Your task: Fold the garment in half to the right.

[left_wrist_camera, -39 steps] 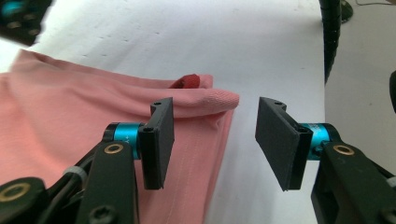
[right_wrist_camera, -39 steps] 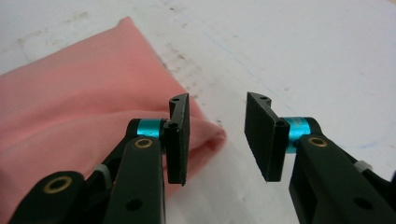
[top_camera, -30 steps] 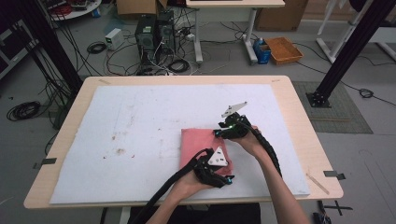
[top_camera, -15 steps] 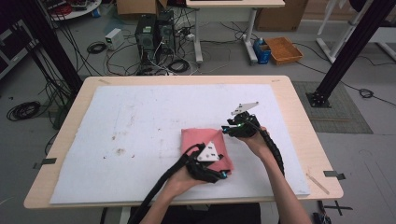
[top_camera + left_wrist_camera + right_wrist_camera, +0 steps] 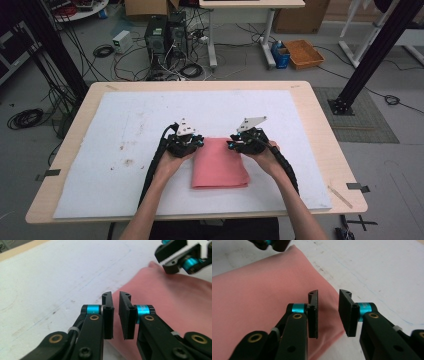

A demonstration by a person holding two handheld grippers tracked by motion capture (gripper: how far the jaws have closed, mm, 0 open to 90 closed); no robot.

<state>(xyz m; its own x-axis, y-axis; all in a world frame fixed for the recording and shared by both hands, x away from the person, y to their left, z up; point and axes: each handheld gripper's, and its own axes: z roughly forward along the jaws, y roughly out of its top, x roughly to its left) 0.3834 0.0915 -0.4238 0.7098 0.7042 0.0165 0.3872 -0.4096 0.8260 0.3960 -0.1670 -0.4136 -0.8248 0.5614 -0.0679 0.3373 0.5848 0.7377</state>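
Pink folded cloth [image 5: 220, 166] is seen at the centre of the high view, lying flat on the white-covered worktop [image 5: 125, 125]. The left gripper [image 5: 115, 315] is held at its left edge, fingers [image 5: 108, 315] just clenched to a thin gap, nothing between. The right gripper [image 5: 328, 313] is poised over the right edge, fingers [image 5: 313, 315] closing, still released.

A pink cloth [image 5: 220, 162] lies folded flat into a rough rectangle on the white mat [image 5: 125, 125] covering the worktop, on the near half and a little right of centre. Its far edge runs level between the two hands; its near edge shows a soft doubled fold. In the gripper views the surface looks smooth, with gentle creases.
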